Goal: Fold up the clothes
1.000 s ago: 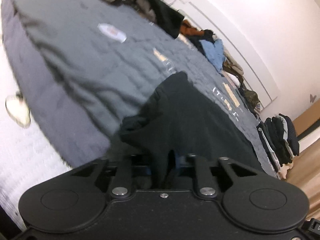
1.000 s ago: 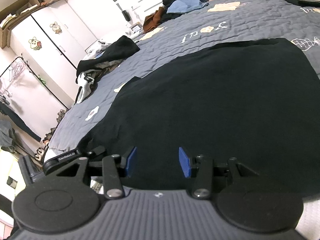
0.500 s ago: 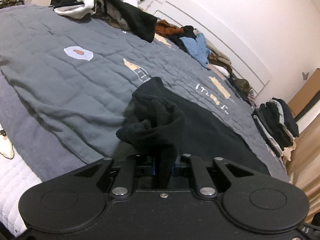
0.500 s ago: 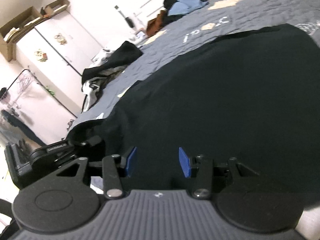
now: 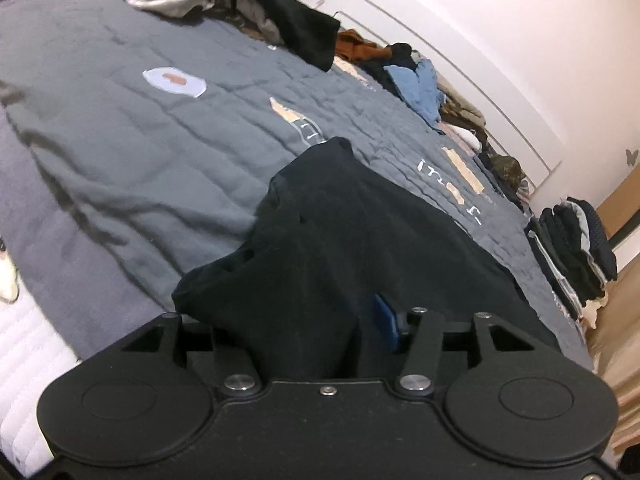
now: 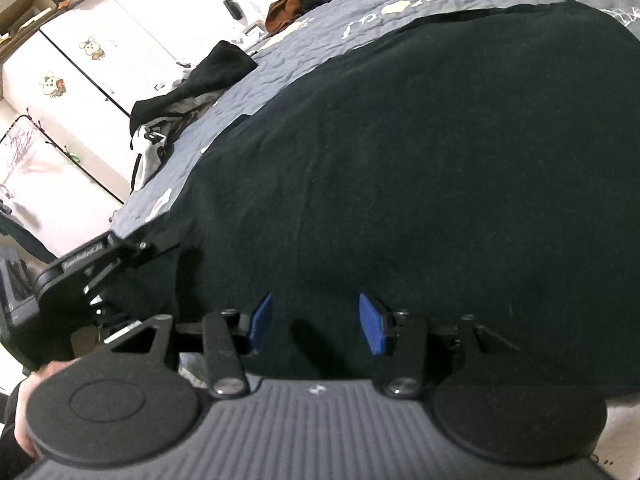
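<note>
the black garment [image 6: 420, 168] lies spread wide over the grey quilt [image 5: 120, 120] on the bed, flat across most of its width, with one end bunched and lifted at the near edge. that bunched end [image 5: 312, 264] runs straight into the left gripper [image 5: 320, 328]: cloth fills the gap between its fingers, drapes over the left finger and hides it, while the blue pad [image 5: 386, 322] of the other finger shows just beside the fabric with a sliver of space. the jaws stand apart, the cloth sitting loose between them, not pinched.

the right gripper [image 6: 316, 326] hangs low over the flat part of the same garment, near its front hem. its two blue pads [image 6: 372, 330] are wide apart and nothing sits between them; the cloth lies below and ahead of them. whether the tips touch the fabric i cannot tell. off to its left, the other gripper shows at the garment's raised corner.

a heap of unfolded clothes [image 5: 248, 4] lies at the far corner of the bed, more along the wall, and a folded stack [image 5: 572, 248] stands at the right end. a white wardrobe [image 6: 80, 68] with animal stickers is beyond.
</note>
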Motion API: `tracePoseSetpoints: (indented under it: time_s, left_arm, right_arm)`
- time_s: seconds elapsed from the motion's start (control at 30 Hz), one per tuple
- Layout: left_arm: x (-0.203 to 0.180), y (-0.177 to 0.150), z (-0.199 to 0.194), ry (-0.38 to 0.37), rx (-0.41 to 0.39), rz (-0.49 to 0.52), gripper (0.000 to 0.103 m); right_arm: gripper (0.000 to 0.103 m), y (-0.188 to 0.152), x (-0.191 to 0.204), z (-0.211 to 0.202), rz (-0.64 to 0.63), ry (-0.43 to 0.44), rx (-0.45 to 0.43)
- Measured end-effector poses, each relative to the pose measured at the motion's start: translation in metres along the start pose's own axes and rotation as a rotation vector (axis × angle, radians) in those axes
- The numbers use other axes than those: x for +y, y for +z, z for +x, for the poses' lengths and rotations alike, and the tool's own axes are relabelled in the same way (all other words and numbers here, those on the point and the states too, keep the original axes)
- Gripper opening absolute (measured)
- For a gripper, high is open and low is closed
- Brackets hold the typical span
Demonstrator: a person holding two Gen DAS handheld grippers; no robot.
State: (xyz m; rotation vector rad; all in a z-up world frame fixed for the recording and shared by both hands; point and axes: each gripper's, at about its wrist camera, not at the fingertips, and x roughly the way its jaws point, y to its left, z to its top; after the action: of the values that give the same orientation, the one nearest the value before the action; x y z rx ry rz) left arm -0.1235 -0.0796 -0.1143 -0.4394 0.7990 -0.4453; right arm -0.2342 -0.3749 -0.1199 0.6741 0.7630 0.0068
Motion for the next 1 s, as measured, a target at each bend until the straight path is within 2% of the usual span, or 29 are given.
tracePoseSetpoints:
  time_s: [0.03,0.07,0.2,0.3,0.43,0.67,0.8,1.0]
  left_arm:
    - [-0.001,0.000,0.001,0.004,-0.006,0.011,0.038]
    - [-0.001,-0.001,0.001,0.009,-0.010,0.016,0.024]
    - [0.000,0.001,-0.005,-0.007,-0.021,0.025,0.014]
    - [-0.013,0.000,-0.014,-0.025,-0.058,0.087,0.012]
    - [-0.035,0.002,-0.025,-0.095,-0.085,0.151,0.011]
    - [-0.085,-0.001,-0.026,-0.196,-0.079,0.278,0.011]
    - [-0.122,-0.012,-0.021,-0.260,-0.057,0.369,0.011]
    - [-0.181,-0.048,-0.008,-0.357,0.003,0.532,0.011]
  right_arm:
    - [0.048,0.000,0.000,0.000,-0.001,0.000,0.000]
    - [0.049,0.000,0.000,0.000,0.000,0.002,0.001]
    - [0.049,0.000,-0.004,0.001,0.017,0.014,0.000]
    - [0.049,0.000,-0.007,0.001,0.030,0.024,-0.001]
    - [0.049,0.001,-0.011,0.001,0.048,0.036,-0.001]
    - [0.050,0.001,-0.022,-0.017,0.113,0.049,-0.003]
    - [0.050,0.008,-0.036,-0.046,0.179,0.056,-0.058]
    - [0.050,0.029,-0.078,-0.118,0.274,0.061,-0.178]
